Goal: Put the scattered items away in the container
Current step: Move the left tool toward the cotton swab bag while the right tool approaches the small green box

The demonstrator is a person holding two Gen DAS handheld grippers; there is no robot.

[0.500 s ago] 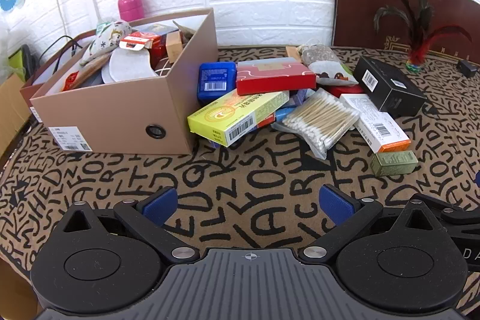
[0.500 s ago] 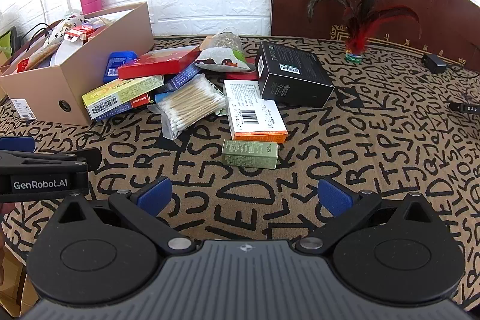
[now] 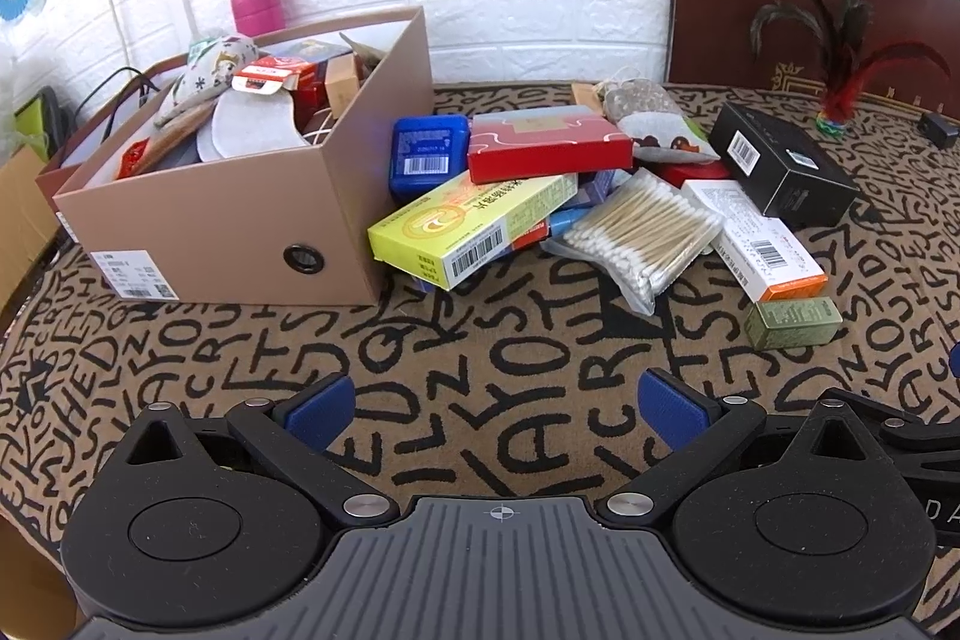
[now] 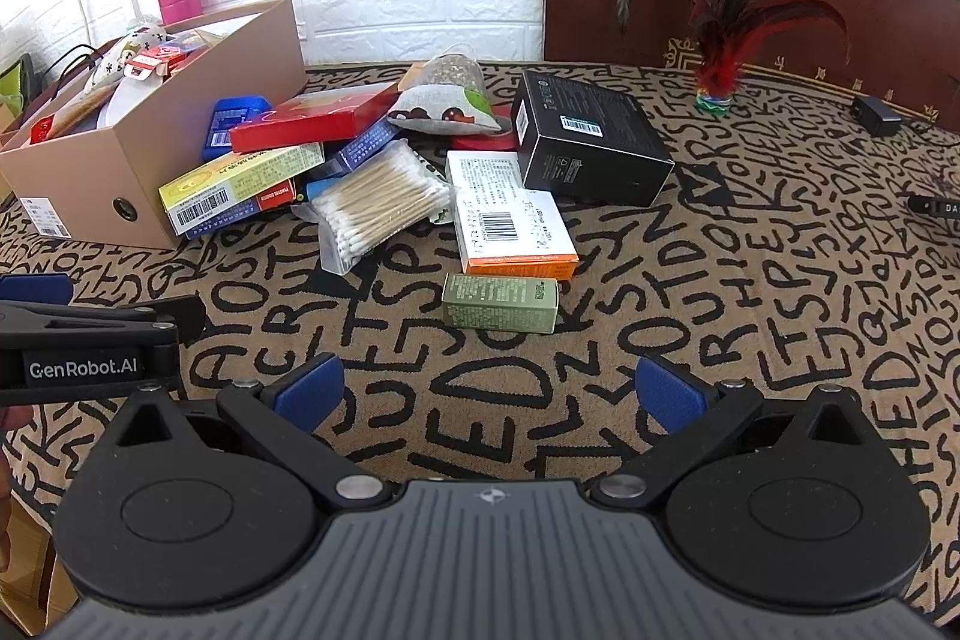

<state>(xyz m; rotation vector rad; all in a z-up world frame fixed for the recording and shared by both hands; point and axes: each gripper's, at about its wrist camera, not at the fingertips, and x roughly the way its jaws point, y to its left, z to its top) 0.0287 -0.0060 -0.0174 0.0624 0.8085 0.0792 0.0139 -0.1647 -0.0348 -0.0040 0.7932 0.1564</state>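
**Both grippers spread and empty, pile not yet touched**

Left wrist view: the left gripper (image 3: 498,403) hangs released, blue pads wide apart with nothing but the patterned tablecloth (image 3: 492,340) between them. The cardboard box (image 3: 240,220) sits at about 11 o'clock, already part-filled. The scattered pile lies from 12 to 2 o'clock: the yellow carton (image 3: 474,220) leans against the box's right wall, the cotton swab bag (image 3: 642,232) is beside it, and the small green box (image 3: 792,319) lies alone at 2 o'clock, all well apart from the pads.

Right wrist view: the right gripper (image 4: 489,391) is likewise released and holds nothing. The green box (image 4: 501,303) lies at 12 o'clock, nearest, with the white and orange carton (image 4: 510,217) just behind it and the black box (image 4: 591,145) farther at 1 o'clock. The cardboard box (image 4: 150,160) is at 10 o'clock.

Judgement: the green box looks the best first pick for the right gripper; it lies free, so close across its narrow sides and lift straight up before carrying it over the pile.
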